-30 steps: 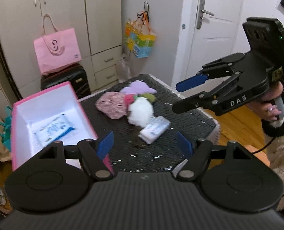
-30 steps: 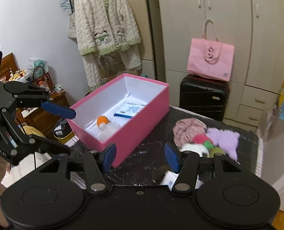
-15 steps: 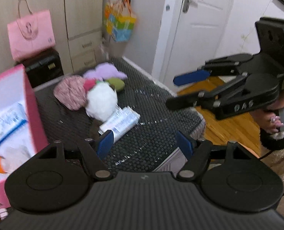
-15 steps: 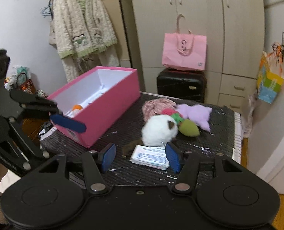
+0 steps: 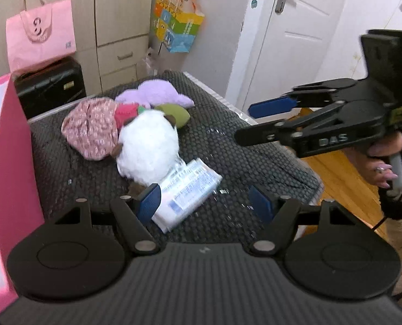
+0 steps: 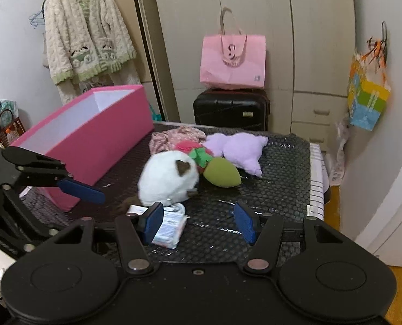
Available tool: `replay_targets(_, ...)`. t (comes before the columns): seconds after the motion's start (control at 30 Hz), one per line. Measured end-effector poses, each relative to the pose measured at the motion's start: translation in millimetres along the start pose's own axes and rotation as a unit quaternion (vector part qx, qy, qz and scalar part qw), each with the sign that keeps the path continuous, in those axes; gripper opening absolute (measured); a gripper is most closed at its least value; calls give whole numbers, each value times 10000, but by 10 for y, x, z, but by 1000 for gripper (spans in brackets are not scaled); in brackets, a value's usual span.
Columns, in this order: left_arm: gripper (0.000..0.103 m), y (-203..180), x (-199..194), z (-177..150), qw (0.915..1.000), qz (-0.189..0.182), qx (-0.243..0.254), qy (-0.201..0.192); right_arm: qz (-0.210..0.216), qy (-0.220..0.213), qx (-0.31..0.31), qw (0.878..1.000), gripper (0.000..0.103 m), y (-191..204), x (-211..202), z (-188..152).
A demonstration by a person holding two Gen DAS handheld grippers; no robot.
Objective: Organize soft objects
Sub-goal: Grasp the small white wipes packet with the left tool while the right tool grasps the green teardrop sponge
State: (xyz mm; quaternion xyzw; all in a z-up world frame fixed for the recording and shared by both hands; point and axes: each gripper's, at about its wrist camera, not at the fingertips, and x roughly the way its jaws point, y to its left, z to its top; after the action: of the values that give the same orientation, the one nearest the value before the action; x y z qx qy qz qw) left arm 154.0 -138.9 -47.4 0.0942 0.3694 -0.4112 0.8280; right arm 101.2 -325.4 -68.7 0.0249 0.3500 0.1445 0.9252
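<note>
A pile of soft things lies on the black mat: a white plush ball, a floral cloth, a purple plush, a green plush and a red one. A tissue pack lies in front of the ball. My left gripper is open and empty, just above the pack. My right gripper is open and empty, near the pack and the ball. The right gripper also shows in the left wrist view, and the left gripper in the right wrist view.
A pink box stands at the mat's left; it shows in the left wrist view too. Behind are a black suitcase with a pink bag, cupboards, a colourful hanging bag and a white door.
Both grippers have swung away from the pink box toward the pile and come lower and closer to the tissue pack. Both stay open.
</note>
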Motion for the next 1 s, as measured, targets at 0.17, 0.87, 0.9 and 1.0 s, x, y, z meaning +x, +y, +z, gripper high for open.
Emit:
replay_targets(0.17, 68, 34, 232, 35, 9998, 39, 209, -17, -82, 17, -128, 9999, 63, -177, 356, 102)
replay_targets(0.87, 63, 221, 473, -65, 9992, -292, -34, 263, 112, -91, -816, 9966, 37, -247, 916, 348)
replay_targets(0.9, 63, 218, 463, -71, 9991, -307, -45, 279, 134, -80, -804, 9966, 41, -258, 921, 349)
replay_targets(1.0, 63, 215, 418, -78, 9977, -519, -165, 395, 150, -25, -783, 9968, 47, -298, 961, 342)
